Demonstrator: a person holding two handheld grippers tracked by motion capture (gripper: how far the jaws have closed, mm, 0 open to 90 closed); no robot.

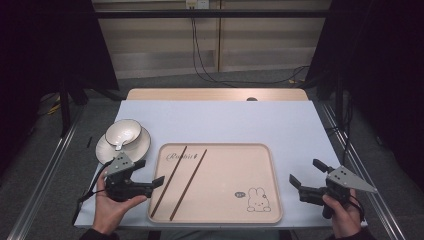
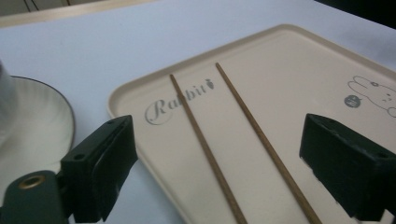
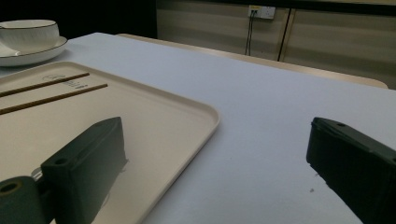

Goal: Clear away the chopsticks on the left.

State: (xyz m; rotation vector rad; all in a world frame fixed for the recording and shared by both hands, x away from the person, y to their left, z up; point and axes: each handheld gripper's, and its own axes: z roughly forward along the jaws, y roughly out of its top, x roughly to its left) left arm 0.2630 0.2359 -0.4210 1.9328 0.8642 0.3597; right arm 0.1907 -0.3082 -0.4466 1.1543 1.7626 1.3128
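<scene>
Chopsticks [image 2: 205, 140] between left claw [image 2: 219, 154] jaws (untouched, seemingly)

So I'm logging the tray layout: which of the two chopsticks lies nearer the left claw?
The left chopstick, the one crossing the printed word on the tray. Its lower end lies nearest the open left claw; the other chopstick lies farther right.

A lab recording station, staged as a dining setup

A surface [image 1: 220, 117] covered in plain white sheeting is framed by metal rails [image 1: 47, 170] and flanked by black curtains [image 1: 45, 40]. Loose cables [image 1: 200, 55] are seen running down a bare panelled wall [image 1: 260, 40] from a socket [image 1: 196, 4] onto a grey carpeted floor [image 1: 165, 82]. Tableware is laid out as props, not for a meal.
</scene>
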